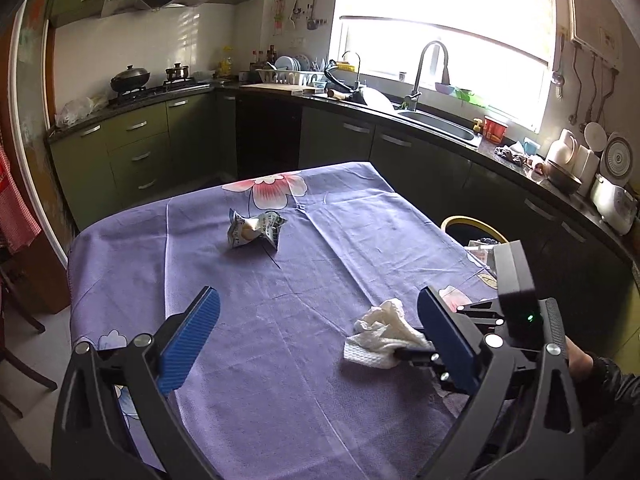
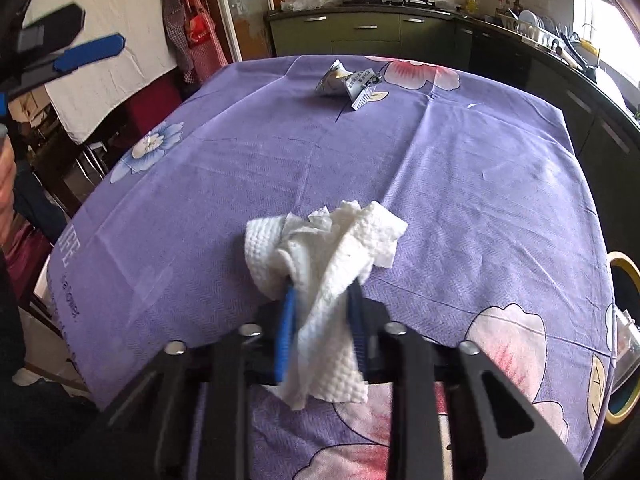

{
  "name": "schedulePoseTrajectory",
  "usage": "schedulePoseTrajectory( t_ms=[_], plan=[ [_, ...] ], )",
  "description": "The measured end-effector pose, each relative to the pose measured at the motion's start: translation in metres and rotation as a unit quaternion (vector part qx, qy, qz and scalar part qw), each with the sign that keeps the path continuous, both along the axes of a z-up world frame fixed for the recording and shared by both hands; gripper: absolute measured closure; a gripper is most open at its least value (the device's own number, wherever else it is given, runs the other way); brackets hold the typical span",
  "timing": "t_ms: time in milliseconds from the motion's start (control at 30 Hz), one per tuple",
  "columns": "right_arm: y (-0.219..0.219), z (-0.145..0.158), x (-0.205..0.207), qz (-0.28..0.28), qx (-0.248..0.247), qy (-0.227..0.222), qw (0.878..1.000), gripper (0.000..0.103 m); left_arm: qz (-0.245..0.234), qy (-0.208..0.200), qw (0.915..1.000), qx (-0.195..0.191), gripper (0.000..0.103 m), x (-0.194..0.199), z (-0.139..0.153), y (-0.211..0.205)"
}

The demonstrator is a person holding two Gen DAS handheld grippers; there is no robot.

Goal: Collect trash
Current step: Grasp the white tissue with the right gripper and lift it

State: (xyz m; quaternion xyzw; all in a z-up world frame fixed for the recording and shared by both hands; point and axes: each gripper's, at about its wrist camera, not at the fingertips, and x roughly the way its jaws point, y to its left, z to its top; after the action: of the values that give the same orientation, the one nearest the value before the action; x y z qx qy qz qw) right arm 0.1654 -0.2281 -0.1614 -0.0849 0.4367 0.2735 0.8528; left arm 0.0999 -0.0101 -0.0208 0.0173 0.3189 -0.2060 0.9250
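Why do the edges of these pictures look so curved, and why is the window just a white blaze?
Left wrist view: the window is blown out to white, its glare washing over the wall nearby, and the fisheye lens bows the counter. Right wrist view: light is even, the paper towel is sharp, and the purple tablecloth bulges like a dome; the corners go dark.
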Motion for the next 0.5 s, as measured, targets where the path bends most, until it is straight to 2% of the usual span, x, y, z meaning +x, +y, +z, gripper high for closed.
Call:
schedulePoseTrajectory(
  t_ms=[267, 500],
  plan=[
    [-0.015, 0.013, -0.008, -0.002, 0.034, 0.010, 0.999, 0.088, -0.005, 0.003, 1.0000, 0.003, 0.009, 0.001, -0.004, -0.004],
    [-0.056, 0.049, -0.023, -0.043, 0.069, -0.024, 0.996, 0.088, -0.016, 0.003, 0.9998, 0.008, 0.008, 0.000, -0.005, -0.013]
  ],
)
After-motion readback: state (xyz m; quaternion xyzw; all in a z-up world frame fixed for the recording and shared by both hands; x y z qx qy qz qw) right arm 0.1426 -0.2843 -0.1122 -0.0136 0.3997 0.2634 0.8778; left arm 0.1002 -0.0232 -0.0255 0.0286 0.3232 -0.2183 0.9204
